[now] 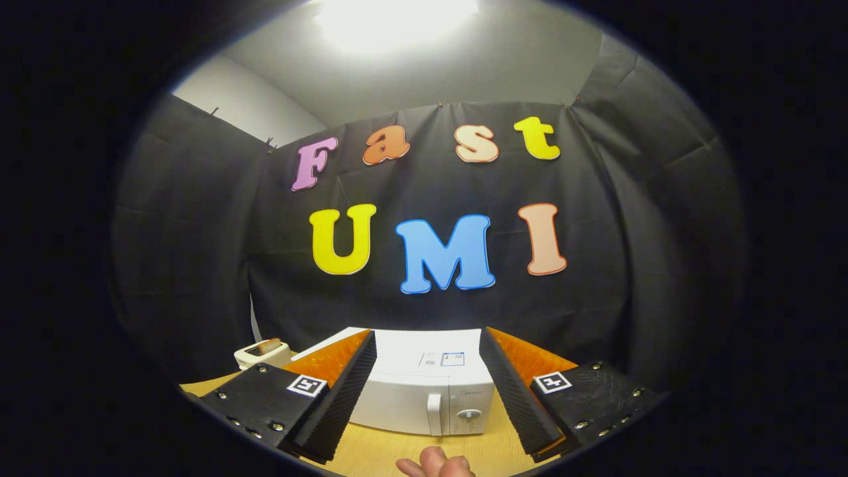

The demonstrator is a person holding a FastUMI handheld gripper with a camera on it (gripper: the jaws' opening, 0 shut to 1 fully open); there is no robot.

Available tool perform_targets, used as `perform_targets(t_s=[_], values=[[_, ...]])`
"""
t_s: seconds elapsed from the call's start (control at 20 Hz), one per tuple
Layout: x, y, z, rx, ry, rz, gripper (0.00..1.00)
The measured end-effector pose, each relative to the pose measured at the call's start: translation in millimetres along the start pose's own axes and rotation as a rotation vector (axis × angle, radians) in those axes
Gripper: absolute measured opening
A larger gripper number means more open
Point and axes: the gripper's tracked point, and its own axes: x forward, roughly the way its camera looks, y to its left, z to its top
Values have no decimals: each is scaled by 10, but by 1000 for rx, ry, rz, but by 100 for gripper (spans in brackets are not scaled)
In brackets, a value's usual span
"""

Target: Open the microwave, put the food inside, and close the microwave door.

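A white microwave (424,397) stands on the wooden table beyond my fingers, its door shut and its handle (434,414) upright next to a round knob (468,415). My gripper (427,391) is open, high above the table, with nothing between its black ribbed fingers (348,391). The microwave shows through the gap between them. A piece of toast-like food (268,346) sits in a small white toaster (262,356) to the left of the microwave, beyond the left finger.
A person's fingertips (436,464) rest on the wooden table (397,450) just in front of the microwave. Black cloth walls close the booth behind and at both sides.
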Motion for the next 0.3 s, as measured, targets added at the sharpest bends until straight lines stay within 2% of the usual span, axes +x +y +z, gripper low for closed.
perform_targets(t_s=[0.15, 0.3], values=[[-116, -85, 267, 1, -29, -13, 98], [-172, -200, 317, -3, -25, -19, 98]])
